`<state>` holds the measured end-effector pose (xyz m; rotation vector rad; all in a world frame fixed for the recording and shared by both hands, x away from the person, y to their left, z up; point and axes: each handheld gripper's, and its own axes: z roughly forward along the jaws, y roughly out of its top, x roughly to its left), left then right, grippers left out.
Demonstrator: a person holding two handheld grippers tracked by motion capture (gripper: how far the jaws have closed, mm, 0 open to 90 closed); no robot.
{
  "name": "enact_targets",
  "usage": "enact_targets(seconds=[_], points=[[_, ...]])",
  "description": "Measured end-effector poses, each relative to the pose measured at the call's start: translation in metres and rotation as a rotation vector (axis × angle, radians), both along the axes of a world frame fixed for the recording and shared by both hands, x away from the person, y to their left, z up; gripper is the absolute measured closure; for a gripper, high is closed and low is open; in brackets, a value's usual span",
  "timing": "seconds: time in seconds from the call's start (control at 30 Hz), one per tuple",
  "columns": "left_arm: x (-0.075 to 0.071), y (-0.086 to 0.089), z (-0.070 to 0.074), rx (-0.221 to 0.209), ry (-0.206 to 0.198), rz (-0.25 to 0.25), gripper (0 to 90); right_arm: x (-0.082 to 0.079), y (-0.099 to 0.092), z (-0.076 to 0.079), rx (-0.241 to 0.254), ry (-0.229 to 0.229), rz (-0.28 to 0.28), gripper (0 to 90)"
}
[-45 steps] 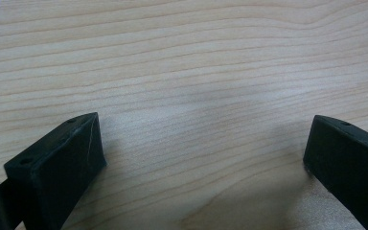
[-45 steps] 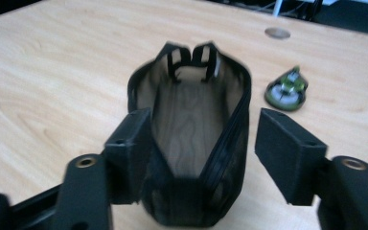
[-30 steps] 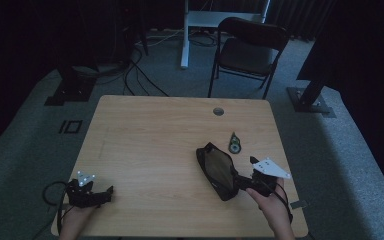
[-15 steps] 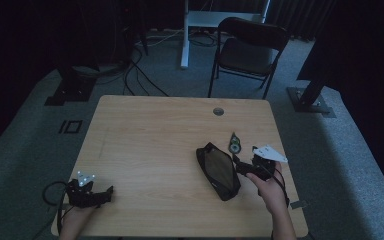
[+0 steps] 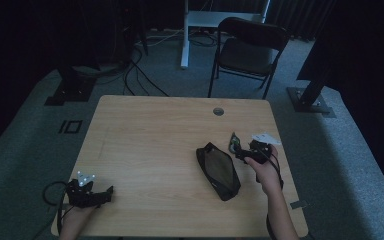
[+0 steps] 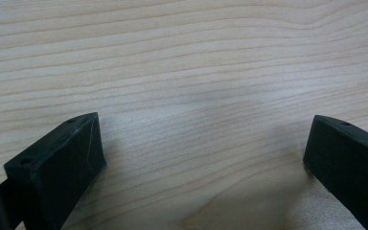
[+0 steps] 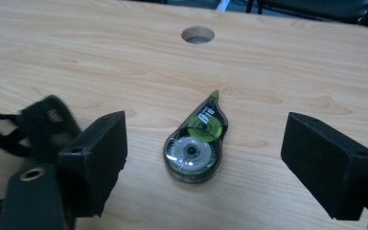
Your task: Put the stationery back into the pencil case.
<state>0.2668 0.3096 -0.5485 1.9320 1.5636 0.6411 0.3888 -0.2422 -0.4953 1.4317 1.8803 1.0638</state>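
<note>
Lower left of the high view: we see the left gripper (image 5: 106, 194) resting on the wooden table (image 5: 150, 135), jaws spread wide over bare wood, holding nothing. Lower right: the right gripper (image 5: 236, 151) sits just past the black pouch (image 5: 218, 170), jaws released. In the right gripper view, we note the green correction tape dispenser (image 7: 196, 146) lying flat between them, touching neither jaw. Farther up, a cable hole (image 7: 198, 34); beyond the table, a folding chair (image 5: 250, 50).
</note>
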Motion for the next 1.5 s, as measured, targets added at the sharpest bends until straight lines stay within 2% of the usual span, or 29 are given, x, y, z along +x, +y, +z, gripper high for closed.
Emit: enact_targets(seconds=[0.23,0.43,0.5,0.93,1.0,1.23,1.37,1.5], points=[[0.0,0.0,0.0,0.0,0.0,0.0,0.3,0.024,-0.002,-0.013,0.018,0.036,-0.029,15.8],[0.0,0.0,0.0,0.0,0.0,0.0,0.3,0.044,-0.001,-0.025,0.017,0.071,-0.055,15.9],[0.0,0.0,0.0,0.0,0.0,0.0,0.3,0.049,0.001,-0.03,-0.002,0.083,-0.063,15.9],[0.0,0.0,0.0,0.0,0.0,0.0,0.3,0.065,0.009,-0.044,-0.047,0.128,-0.057,16.7],[0.0,0.0,0.0,0.0,0.0,0.0,0.3,0.067,0.01,-0.045,-0.05,0.133,-0.053,22.1],[0.0,0.0,0.0,-0.001,-0.001,0.001,0.3,0.068,0.015,-0.047,-0.069,0.149,-0.03,28.0],[0.0,0.0,0.0,0.0,0.0,0.0,0.3,0.067,0.016,-0.048,-0.07,0.162,-0.004,41.4],[0.0,0.0,0.0,0.0,0.0,0.0,0.3,0.064,0.017,-0.049,-0.085,0.162,0.014,46.2]])
